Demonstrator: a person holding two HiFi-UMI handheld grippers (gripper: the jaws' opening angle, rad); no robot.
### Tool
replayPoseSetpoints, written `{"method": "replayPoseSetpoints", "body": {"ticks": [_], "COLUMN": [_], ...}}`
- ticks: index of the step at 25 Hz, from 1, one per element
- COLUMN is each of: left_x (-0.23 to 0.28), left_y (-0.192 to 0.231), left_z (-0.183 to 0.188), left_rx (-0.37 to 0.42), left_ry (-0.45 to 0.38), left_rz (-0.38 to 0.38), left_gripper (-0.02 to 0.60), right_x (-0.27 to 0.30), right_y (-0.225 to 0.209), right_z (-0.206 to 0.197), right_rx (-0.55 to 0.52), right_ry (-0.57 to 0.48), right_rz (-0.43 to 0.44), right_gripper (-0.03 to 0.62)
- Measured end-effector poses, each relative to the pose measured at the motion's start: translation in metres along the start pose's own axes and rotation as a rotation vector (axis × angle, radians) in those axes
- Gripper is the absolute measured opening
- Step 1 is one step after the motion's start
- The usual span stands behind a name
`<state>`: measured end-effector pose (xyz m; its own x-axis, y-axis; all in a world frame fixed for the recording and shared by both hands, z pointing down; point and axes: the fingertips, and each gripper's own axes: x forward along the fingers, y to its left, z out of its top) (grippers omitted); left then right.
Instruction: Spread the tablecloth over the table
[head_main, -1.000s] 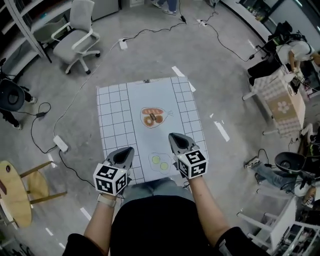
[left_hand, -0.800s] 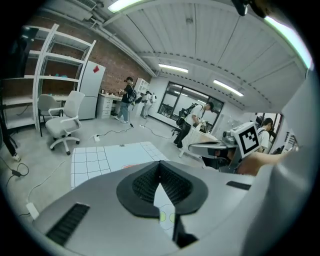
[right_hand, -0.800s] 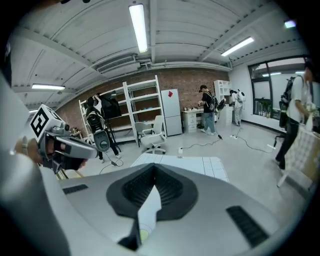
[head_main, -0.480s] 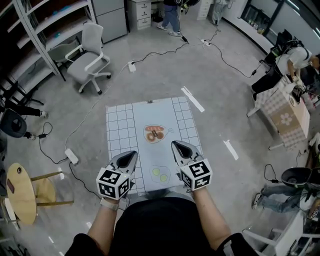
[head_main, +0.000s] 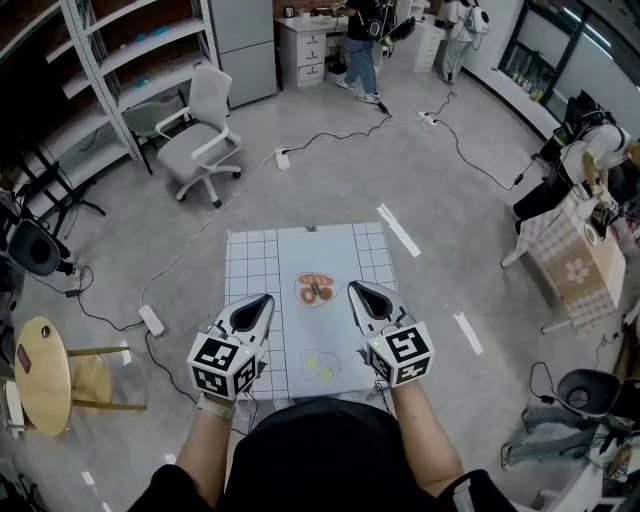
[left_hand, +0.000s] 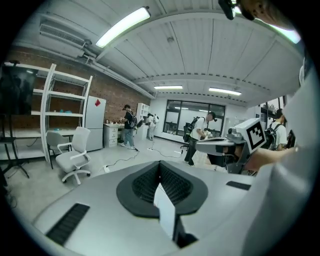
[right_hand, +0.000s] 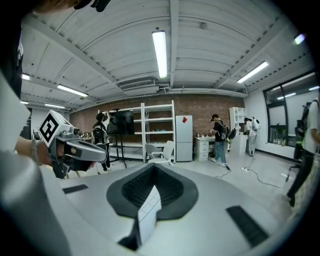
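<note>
Looking steeply down from the head view, a round wooden stool-like table (head_main: 40, 370) stood at the far left on the grey floor (head_main: 330, 170), with metal shelving (head_main: 110, 60) and a white office chair (head_main: 205, 130) beyond it. A white power strip (head_main: 152, 320) and trailing cables (head_main: 330, 135) lay nearer the middle.

At the lower centre the person's left gripper (head_main: 263, 300) was closed, its jaws pinching a pale fold of the tablecloth (head_main: 300, 255). The cloth spread out flat below and ahead of both grippers: a light blue rectangle with gridded side panels and two printed food pictures down its middle. Whether it rested on a table could not be told.

Just right of that, the right gripper (head_main: 355, 288) was likewise clamped shut on a gridded fold of the same cloth.

At the far right, a person (head_main: 590, 150) bent over a table draped in checked fabric (head_main: 575, 245).
</note>
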<state>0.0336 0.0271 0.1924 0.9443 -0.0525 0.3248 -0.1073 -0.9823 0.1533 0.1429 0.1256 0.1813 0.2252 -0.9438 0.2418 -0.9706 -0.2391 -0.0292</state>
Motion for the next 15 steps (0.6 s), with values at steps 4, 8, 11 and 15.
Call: {"method": "replayPoseSetpoints", "body": {"ticks": [4, 8, 11, 15], "left_x": [-0.001, -0.005, -0.007, -0.011], "left_y": [0.001, 0.007, 0.009, 0.01], "left_z": [0.012, 0.018, 0.018, 0.021], "left_rx": [0.02, 0.029, 0.024, 0.015], "left_ry": [-0.034, -0.056, -0.067, -0.081], "left_rz": [0.02, 0.041, 0.053, 0.062], "left_gripper": [0.012, 0.012, 0.012, 0.012], "right_x": [0.001, 0.001, 0.002, 0.003], "right_y": [0.001, 0.005, 0.008, 0.013], "right_z": [0.015, 0.027, 0.029, 0.029], "right_rx": [-0.035, -0.05, -0.066, -0.084], "right_ry": [-0.024, -0.057, -0.067, -0.062], "right_rz": [0.017, 0.027, 0.033, 0.037], "right_gripper": [0.011, 0.011, 0.009, 0.009]}}
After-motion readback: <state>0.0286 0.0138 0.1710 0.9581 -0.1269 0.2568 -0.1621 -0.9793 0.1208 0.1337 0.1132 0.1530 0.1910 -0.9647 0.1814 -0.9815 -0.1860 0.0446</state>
